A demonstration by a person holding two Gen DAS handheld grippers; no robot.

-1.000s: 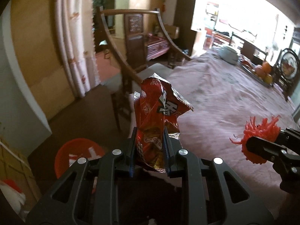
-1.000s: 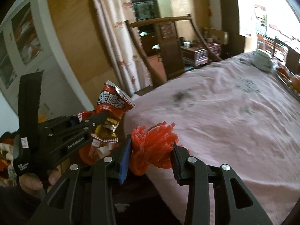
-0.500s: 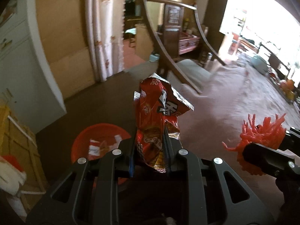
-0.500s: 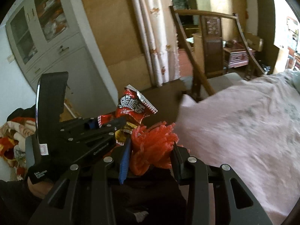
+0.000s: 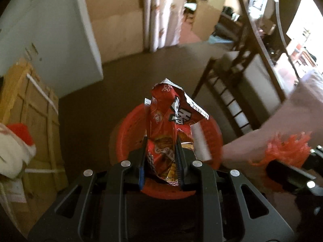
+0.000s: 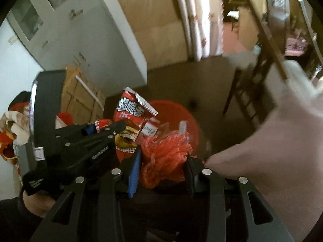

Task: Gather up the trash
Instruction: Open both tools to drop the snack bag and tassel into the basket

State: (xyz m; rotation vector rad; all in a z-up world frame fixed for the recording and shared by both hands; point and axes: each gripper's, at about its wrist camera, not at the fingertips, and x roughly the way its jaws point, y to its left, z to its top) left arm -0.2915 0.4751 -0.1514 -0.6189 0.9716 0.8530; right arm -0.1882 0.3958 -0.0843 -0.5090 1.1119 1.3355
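Left wrist view: the left gripper (image 5: 161,157) pinches a red snack wrapper (image 5: 171,127) at frame centre, its long axis upright, over the red bin (image 5: 129,133).

Right wrist view: the right gripper (image 6: 163,161) clamps an orange mesh bundle (image 6: 165,153) at lower centre, bunched upward, before the bin (image 6: 181,113).

Crumpled red snack wrapper (image 5: 169,133) and red plastic strip bundle (image 6: 165,157) above red bin (image 5: 129,133).

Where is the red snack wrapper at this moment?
The red snack wrapper is pinched between the left gripper fingers, centred in the left wrist view directly over the red bin on the floor.
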